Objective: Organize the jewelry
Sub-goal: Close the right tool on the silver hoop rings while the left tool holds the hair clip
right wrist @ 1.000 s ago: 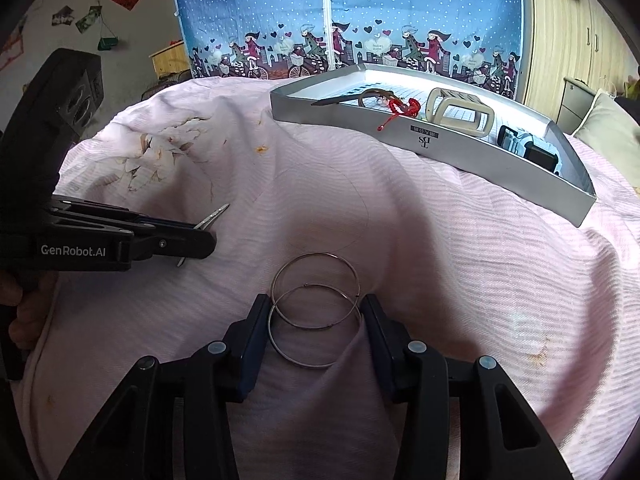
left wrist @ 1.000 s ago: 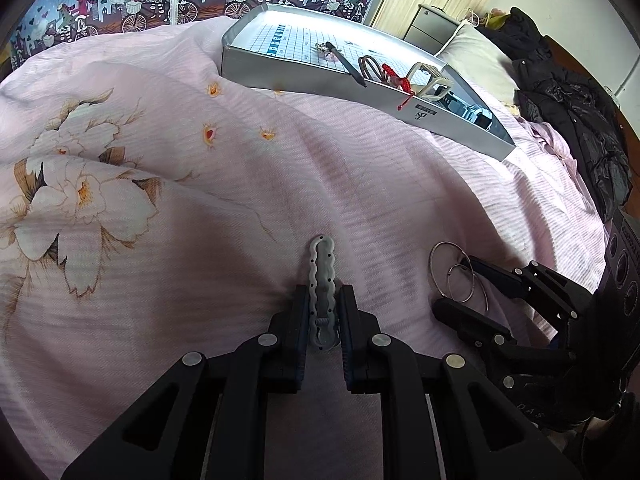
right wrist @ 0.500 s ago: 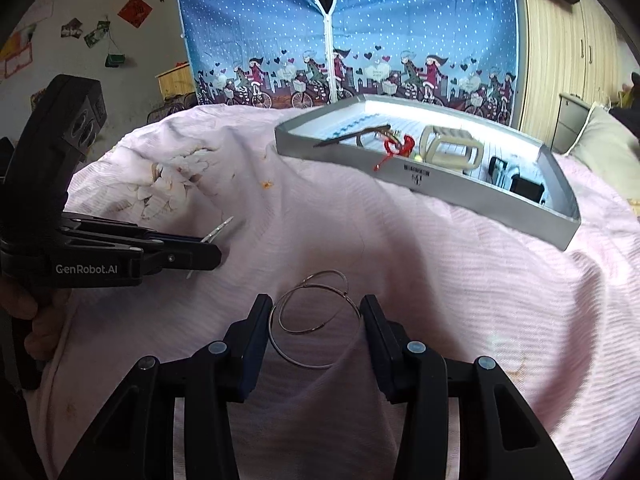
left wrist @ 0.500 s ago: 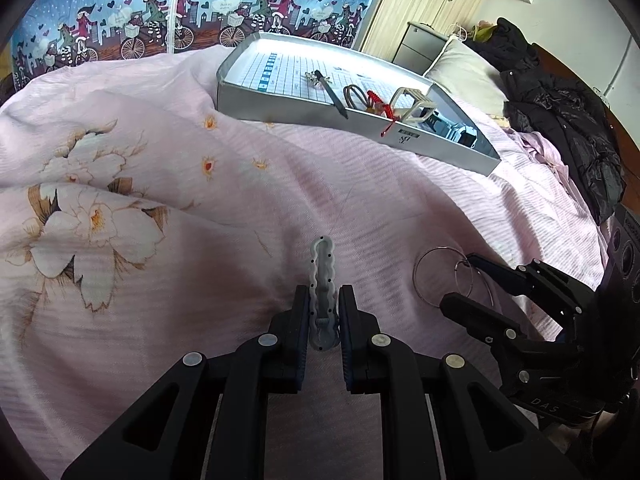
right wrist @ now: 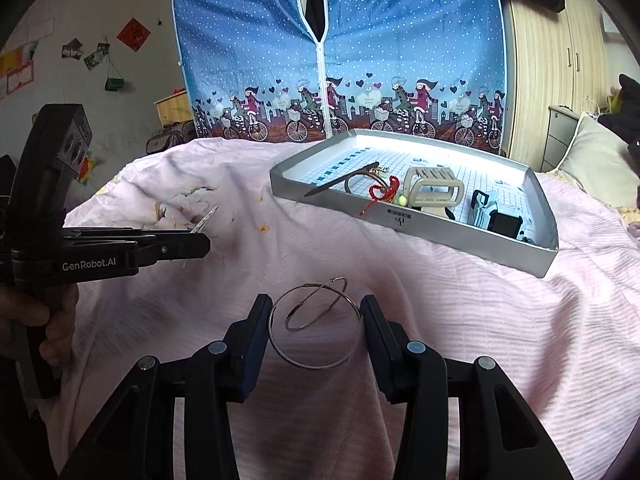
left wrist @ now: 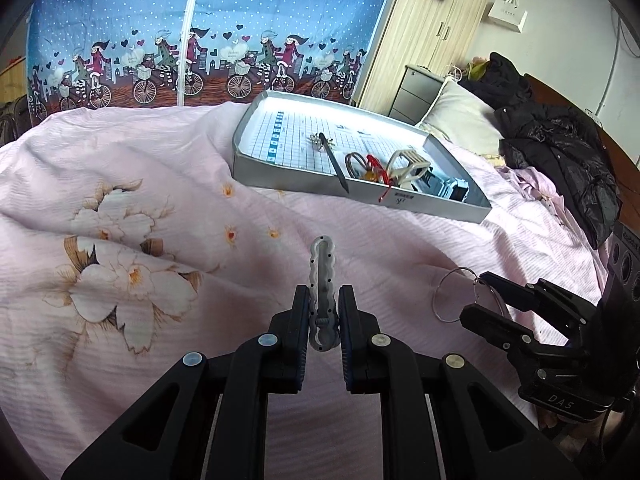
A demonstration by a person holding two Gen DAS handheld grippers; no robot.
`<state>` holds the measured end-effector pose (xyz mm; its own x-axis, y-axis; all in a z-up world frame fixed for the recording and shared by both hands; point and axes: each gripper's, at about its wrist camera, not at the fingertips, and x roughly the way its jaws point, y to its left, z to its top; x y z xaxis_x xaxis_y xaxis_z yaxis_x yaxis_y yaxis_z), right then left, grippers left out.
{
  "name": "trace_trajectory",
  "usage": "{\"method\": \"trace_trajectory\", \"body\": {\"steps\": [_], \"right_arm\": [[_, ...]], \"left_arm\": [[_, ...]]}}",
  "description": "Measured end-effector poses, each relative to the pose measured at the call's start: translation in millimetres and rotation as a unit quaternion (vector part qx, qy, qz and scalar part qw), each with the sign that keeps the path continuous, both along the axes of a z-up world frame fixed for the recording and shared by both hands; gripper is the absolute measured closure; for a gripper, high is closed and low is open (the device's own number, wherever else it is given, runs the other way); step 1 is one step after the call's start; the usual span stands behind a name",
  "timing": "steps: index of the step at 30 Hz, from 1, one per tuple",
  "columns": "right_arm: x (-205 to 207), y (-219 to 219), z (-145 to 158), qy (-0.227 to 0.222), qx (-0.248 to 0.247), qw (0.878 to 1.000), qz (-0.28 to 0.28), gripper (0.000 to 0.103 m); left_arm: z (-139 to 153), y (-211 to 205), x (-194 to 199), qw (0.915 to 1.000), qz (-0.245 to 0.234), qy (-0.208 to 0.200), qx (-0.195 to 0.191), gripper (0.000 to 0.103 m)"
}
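Left wrist view: left gripper (left wrist: 324, 312) clamped on a wavy silver hair clip (left wrist: 322, 280), tip pointing toward the silver tray (left wrist: 360, 188).
Right gripper (right wrist: 316, 328): fingers set against the sides of the hoop earrings (right wrist: 316, 332); a firm grip cannot be told.
Tray: on the pink bedspread (left wrist: 160, 184), beyond both grippers, holding a red cord (right wrist: 384, 192) and a pen (left wrist: 334, 162).
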<state>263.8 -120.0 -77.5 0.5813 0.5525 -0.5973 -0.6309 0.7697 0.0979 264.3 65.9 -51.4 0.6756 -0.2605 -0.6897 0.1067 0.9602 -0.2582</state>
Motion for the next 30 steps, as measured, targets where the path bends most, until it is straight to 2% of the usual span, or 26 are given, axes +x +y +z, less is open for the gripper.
{"method": "trace_trajectory", "body": {"steps": [6, 13, 14, 15, 16, 21, 24, 27, 29, 30], "right_arm": [[-1.3, -3.4, 9.1, 0.001, 0.018, 1.0, 0.0, 0.06], [-2.0, -7.9, 19.3, -0.008, 0.027, 1.0, -0.004, 0.06], [-1.7, -8.9, 20.7, -0.009, 0.028, 1.0, -0.006, 0.064], [-1.0, -10.2, 22.2, -0.012, 0.029, 0.999, -0.009, 0.077], [1.5, -11.1, 23.0, -0.011, 0.024, 1.0, -0.015, 0.095], [13.9, -19.9, 18.6, 0.008, 0.023, 0.999, -0.028, 0.095], [19.6, -18.9, 9.2, 0.049, 0.029, 0.998, -0.014, 0.095], [19.2, -6.9, -4.9, 0.079, 0.007, 0.997, 0.005, 0.089], [17.7, 1.5, -16.1, 0.093, -0.017, 0.995, 0.012, 0.077], [17.6, 3.7, -21.9, 0.099, -0.028, 0.995, 0.012, 0.074]], "left_arm": [[2.5, 5.5, 1.1, 0.9999, 0.002, -0.002, -0.011, 0.092], [1.7, -0.9, -1.7, 1.0, -0.006, -0.002, 0.003, 0.092], [1.1, -2.1, -1.9, 1.0, -0.008, -0.002, 0.004, 0.092], [0.4, -3.1, -1.9, 0.9999, -0.01, -0.002, 0.005, 0.092], [-0.4, -4.0, -2.1, 0.9999, -0.011, -0.001, 0.006, 0.092], [-4.1, -6.2, -0.7, 0.9998, -0.018, 0.002, 0.01, 0.092], [-6.6, -7.0, 0.5, 0.9997, -0.021, 0.008, 0.008, 0.092], [-12.2, -7.8, 2.9, 0.9992, -0.031, 0.026, -0.001, 0.092], [-18.4, -9.3, 5.3, 0.9984, -0.035, 0.045, -0.003, 0.092], [-21.2, -9.7, 6.6, 0.9979, -0.036, 0.053, -0.003, 0.092]]}}
